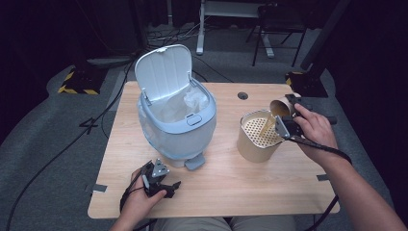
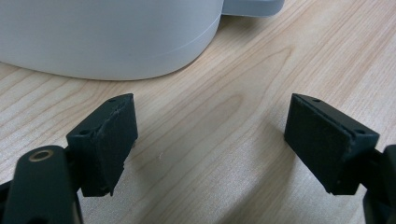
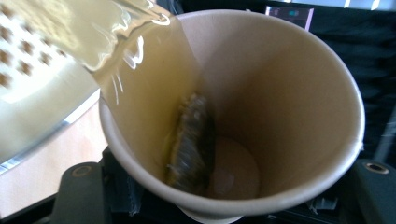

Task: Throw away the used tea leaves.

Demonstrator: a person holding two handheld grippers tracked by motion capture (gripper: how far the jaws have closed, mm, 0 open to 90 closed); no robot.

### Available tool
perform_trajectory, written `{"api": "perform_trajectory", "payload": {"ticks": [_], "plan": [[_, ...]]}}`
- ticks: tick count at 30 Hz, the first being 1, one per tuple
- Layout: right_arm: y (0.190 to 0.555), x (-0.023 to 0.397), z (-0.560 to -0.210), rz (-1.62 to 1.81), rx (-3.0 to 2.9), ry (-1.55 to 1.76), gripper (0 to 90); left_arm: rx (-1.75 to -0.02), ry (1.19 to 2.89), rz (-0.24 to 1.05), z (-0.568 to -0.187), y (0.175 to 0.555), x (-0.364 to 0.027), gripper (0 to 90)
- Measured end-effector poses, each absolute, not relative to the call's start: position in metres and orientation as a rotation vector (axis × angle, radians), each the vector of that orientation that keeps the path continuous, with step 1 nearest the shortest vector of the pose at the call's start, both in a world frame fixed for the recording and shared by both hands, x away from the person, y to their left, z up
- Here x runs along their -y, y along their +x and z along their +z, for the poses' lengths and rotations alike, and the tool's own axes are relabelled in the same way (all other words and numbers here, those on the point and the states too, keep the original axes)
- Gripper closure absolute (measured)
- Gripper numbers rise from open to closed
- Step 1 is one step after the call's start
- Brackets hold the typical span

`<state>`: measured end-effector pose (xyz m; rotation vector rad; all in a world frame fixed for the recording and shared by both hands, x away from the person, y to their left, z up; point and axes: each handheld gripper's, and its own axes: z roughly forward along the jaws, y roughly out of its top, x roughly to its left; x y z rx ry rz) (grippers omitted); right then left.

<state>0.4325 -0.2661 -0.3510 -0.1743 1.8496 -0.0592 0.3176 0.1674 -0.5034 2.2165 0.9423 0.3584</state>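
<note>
My right gripper [image 1: 285, 118] is shut on a brown paper cup [image 1: 280, 108] and holds it tipped over a tan canister [image 1: 257, 144] with a perforated strainer top. A yellowish stream [image 1: 268, 126] runs from the cup onto the strainer. In the right gripper view the cup [image 3: 280, 93] holds a wet tea bag [image 3: 191, 140] on its lower wall, and liquid [image 3: 140, 60] spills toward the strainer [image 3: 28, 56]. My left gripper [image 1: 162, 179] rests on the table by the bin's pedal [image 1: 195, 162]. It [image 2: 210, 140] is open, with bare wood between the jaws.
A pale blue pedal bin [image 1: 175, 130] stands mid-table with its lid [image 1: 163, 70] up and a white liner inside; its base [image 2: 107, 37] is just ahead of the left jaws. The wooden table [image 1: 231, 187] has a cable hole [image 1: 243, 95]. Cables lie on the floor.
</note>
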Motion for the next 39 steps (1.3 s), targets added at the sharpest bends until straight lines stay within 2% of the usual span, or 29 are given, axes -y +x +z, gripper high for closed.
{"api": "perform_trajectory", "payload": {"ticks": [18,39], "plan": [[0.425,0.253,-0.355,-0.618,-1.405,-0.58,31.0,-0.943,2.216,0.358,-0.503,0.318,-0.167,17.8],[0.423,0.238,-0.349,-0.815,-1.194,-0.701,31.2,-0.944,2.215,0.356,-0.503,0.318,-0.167,17.8]]}}
